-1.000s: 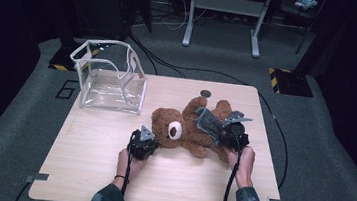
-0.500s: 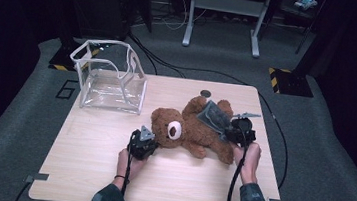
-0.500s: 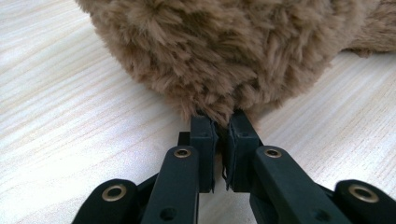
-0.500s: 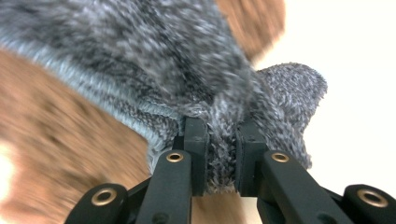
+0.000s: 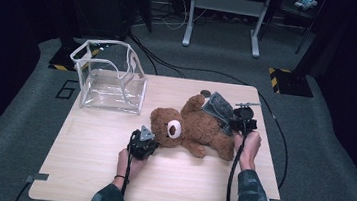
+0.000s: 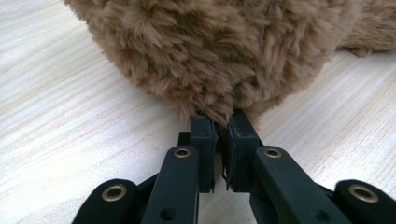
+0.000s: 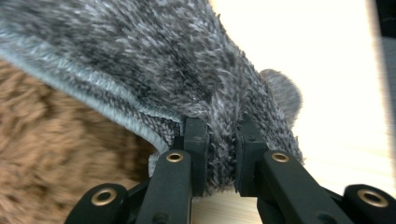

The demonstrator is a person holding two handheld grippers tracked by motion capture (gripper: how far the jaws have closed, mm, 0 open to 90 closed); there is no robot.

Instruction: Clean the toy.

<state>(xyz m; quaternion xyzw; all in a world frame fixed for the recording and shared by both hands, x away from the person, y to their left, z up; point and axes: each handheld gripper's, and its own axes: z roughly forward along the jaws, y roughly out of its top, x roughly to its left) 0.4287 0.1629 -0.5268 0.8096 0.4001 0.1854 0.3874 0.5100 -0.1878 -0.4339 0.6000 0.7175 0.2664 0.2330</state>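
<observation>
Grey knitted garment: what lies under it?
Under the grey knitted garment lies the brown teddy bear, its fur showing below the hem. The right gripper pinches the fabric. How much of the bear it covers stays hidden.

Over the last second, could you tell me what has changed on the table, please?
The right claw, shut on the grey garment, pulled it a little toward the table's right edge. The left claw stayed clamped on the teddy bear's head. The clear box kept its place.

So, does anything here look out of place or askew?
Mildly. The teddy bear lies tipped over on the table, and its grey garment sits bunched and pulled off the body, pinched by the right tool.
</observation>
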